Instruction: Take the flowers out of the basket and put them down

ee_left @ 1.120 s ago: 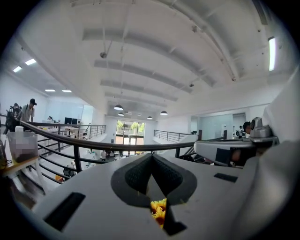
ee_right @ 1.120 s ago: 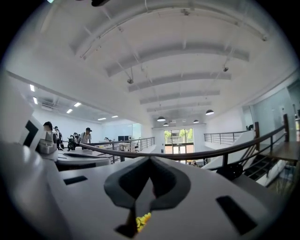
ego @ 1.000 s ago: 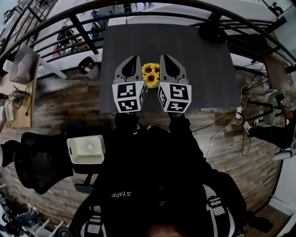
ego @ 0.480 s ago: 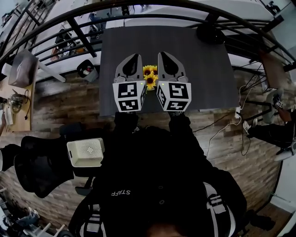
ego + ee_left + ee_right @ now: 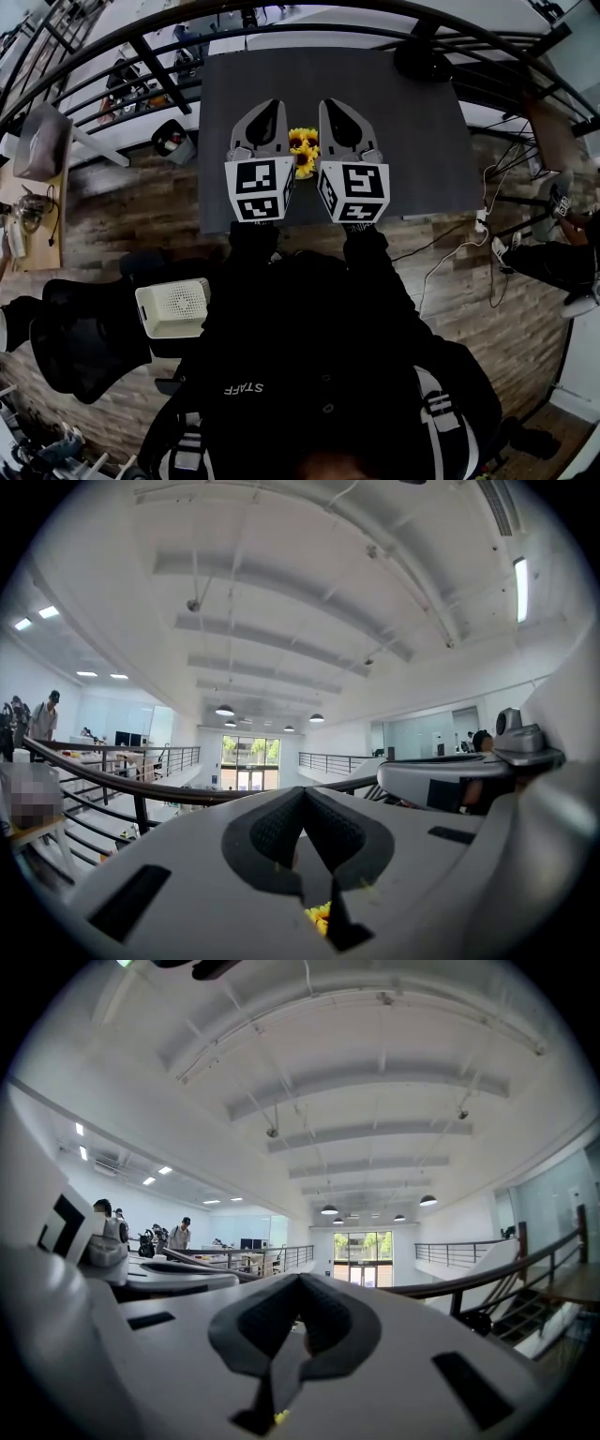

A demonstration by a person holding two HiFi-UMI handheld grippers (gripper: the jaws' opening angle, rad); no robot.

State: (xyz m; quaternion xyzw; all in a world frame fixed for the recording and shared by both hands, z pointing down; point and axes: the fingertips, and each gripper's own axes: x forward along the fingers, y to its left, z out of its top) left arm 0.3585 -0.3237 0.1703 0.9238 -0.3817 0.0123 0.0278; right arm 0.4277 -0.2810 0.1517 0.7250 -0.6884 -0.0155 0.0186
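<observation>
A small bunch of yellow sunflowers (image 5: 302, 151) stands on the dark table (image 5: 403, 131), in the narrow gap between my two grippers. The basket is hidden from me. My left gripper (image 5: 268, 108) is held level just left of the flowers. My right gripper (image 5: 334, 105) is level just right of them. In the left gripper view the left gripper (image 5: 304, 791) has its pads meeting at the tip, with a bit of yellow flower (image 5: 321, 915) showing below. In the right gripper view the right gripper (image 5: 300, 1279) is shut too, with nothing between its pads.
A black round object (image 5: 422, 61) sits at the table's far right corner. Curved black railings (image 5: 141, 42) run behind the table. A white perforated box (image 5: 173, 307) rests on a black chair at my left. Cables (image 5: 450, 258) trail on the wooden floor to the right.
</observation>
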